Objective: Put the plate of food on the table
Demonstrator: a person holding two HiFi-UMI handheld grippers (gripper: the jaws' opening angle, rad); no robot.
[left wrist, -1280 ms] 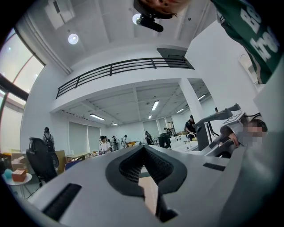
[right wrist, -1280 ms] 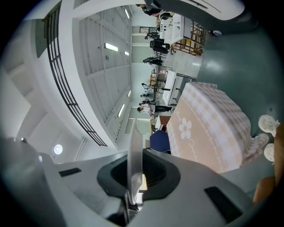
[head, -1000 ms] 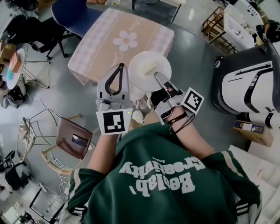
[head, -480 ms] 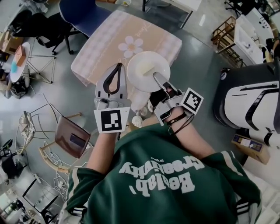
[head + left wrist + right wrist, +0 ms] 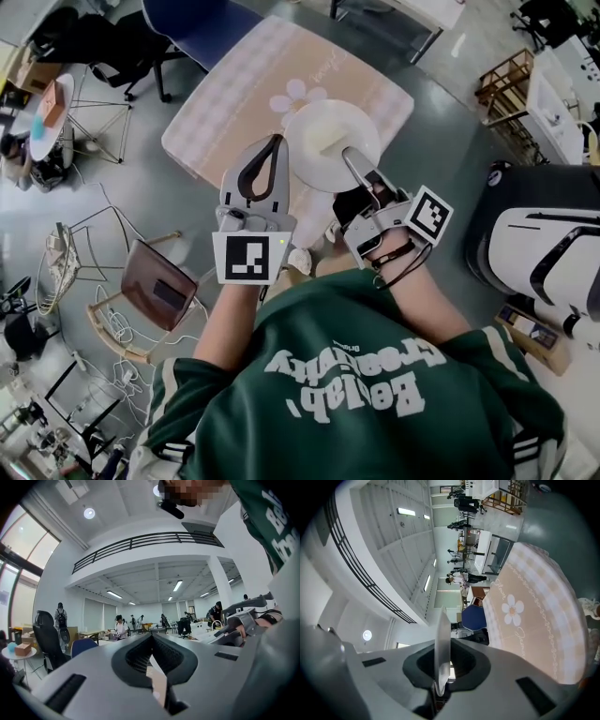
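A smooth grey floor [image 5: 441, 141] spreads under a worktop [image 5: 225, 112] draped in a pink checked cloth with a flower print. A blue chair [image 5: 199, 21] stands at its far side, and a brown chair [image 5: 159, 292] stands nearer. A wooden rack [image 5: 504, 82] sits well apart on the right. The hall has white walls, a dark balcony railing [image 5: 140, 543], ceiling strip lights [image 5: 177, 585] and tall windows [image 5: 18, 541] on the left.

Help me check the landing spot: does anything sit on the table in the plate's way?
Nothing visible does. The table shows only its bare flower-print cloth. The plate, clamped at its rim by the right gripper, hangs about over the table's near edge. The left gripper is beside the plate, not under it.
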